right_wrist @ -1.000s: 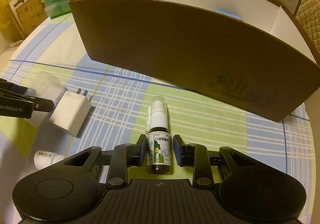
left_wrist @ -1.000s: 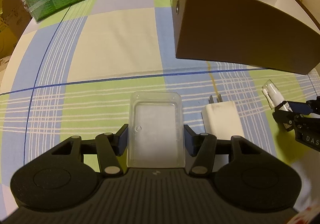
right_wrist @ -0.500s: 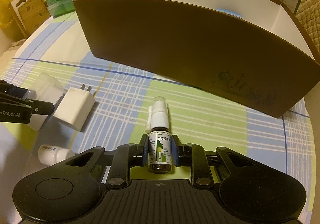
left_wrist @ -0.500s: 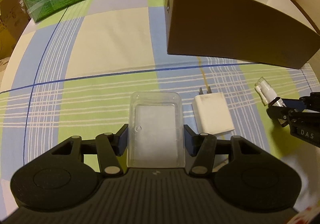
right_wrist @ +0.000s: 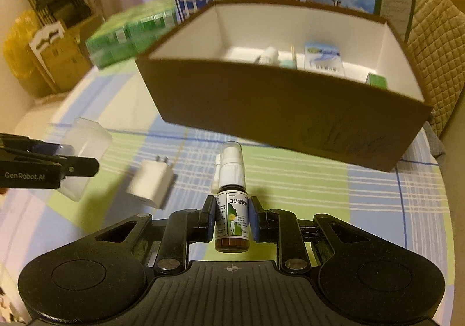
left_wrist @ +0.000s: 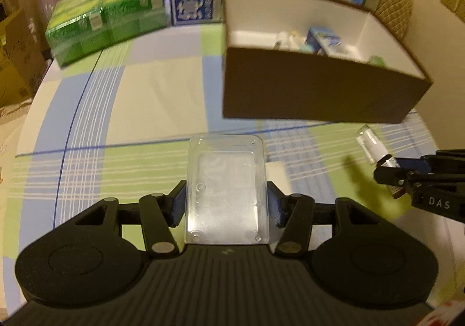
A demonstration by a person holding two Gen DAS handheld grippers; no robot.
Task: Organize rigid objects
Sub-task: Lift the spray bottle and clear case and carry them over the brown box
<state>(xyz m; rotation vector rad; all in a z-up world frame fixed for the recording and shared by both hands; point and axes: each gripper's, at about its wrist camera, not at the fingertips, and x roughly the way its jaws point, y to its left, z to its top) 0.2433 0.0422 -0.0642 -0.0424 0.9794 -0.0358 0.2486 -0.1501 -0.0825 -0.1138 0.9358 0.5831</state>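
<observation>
Several small items already lay inside the brown box point(right_wrist: 290, 105), at its far right end (a few cartons and a white bottle, as far as the blur allowed). The left gripper point(left_wrist: 226, 204) had its fingers clamped on the clear plastic case point(left_wrist: 226, 189), and the right gripper point(right_wrist: 232, 219) gripped the spray bottle point(right_wrist: 232, 209) by its labelled body; both were held off the table point(right_wrist: 305, 180), short of the box. The white charger point(right_wrist: 152, 183) lay unclaimed on the cloth. By my reckoning, two drops and that pickup remained.
</observation>
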